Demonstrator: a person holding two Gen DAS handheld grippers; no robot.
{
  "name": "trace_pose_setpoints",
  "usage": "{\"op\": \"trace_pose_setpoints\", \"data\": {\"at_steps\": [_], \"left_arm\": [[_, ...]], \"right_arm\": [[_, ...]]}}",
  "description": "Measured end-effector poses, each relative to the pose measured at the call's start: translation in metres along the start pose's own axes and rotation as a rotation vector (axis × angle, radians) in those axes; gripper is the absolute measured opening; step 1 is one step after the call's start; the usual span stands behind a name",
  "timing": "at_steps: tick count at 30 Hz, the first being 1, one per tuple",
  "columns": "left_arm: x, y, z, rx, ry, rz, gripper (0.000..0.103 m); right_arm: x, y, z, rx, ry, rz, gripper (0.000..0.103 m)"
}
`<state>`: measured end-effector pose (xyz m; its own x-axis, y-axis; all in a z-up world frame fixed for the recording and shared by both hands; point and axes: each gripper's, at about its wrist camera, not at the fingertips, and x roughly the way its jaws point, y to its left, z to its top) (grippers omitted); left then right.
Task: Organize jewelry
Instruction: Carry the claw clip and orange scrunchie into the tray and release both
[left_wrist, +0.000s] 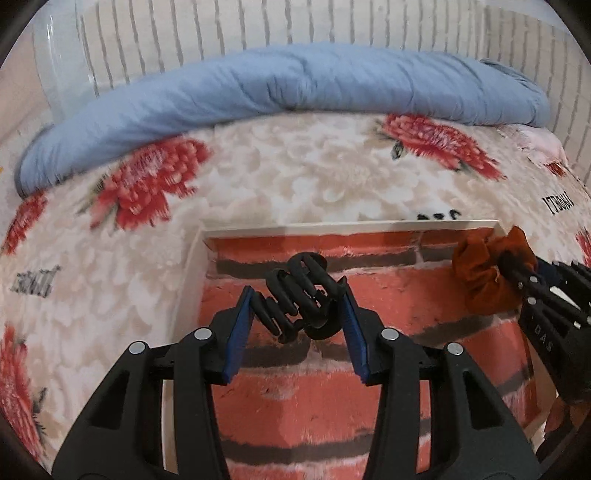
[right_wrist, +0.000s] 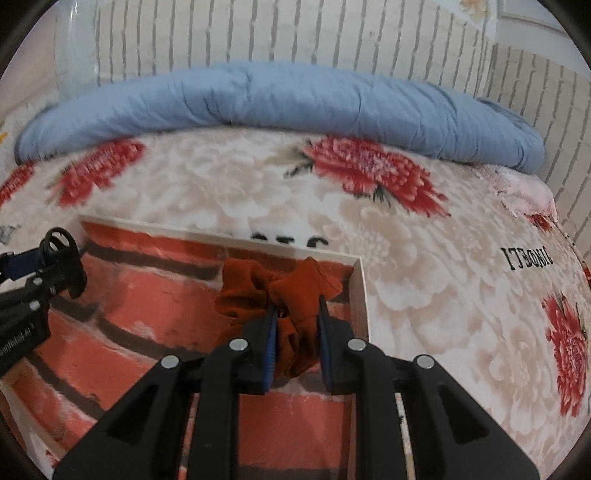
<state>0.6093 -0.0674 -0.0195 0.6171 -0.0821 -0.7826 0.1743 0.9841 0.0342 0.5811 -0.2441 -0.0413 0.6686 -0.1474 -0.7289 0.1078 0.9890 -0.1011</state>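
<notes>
Landmark: shallow white-walled tray, lined with a red brick print, lying on the bed.

Left gripper over the tray's left half, near its far wall. Blue pads closed against a black claw hair clip; clip held between them, teeth pointing left, above the lining. Whether it touches the lining cannot be told. The tray's left wall runs just beside the left finger; open lining lies nearer the camera.

Right gripper at the tray's far right corner, pinched on a rust-orange scrunchie. The fabric bunches out past the fingertips and reaches the far wall and the right wall. Little room there; the tray's middle, between the two grippers, is bare lining.

Surface: the bed is covered by a plush cream blanket with red flowers and black lettering. Beyond the tray, a rolled blue quilt lies along the bed's far edge, well apart from the tray. Behind it, a wall of pale brick pattern.

Views: the left wrist camera catches the scrunchie and right gripper at the tray's right side. The right wrist camera shows the left gripper at the tray's left, the clip seen end-on, plus more blanket to the right of the tray.
</notes>
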Motion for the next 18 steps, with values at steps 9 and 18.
{"op": "trace_pose_setpoints", "data": {"at_steps": [9,18], "left_arm": [[0.034,0.009,0.001,-0.001,0.115,0.011,0.045],[0.021,0.008,0.001,0.022,0.104,0.045,0.057]], "right_arm": [[0.03,-0.001,0.001,0.005,0.134,0.004,0.019],[0.02,-0.01,0.001,0.034,0.122,0.057,0.052]]}}
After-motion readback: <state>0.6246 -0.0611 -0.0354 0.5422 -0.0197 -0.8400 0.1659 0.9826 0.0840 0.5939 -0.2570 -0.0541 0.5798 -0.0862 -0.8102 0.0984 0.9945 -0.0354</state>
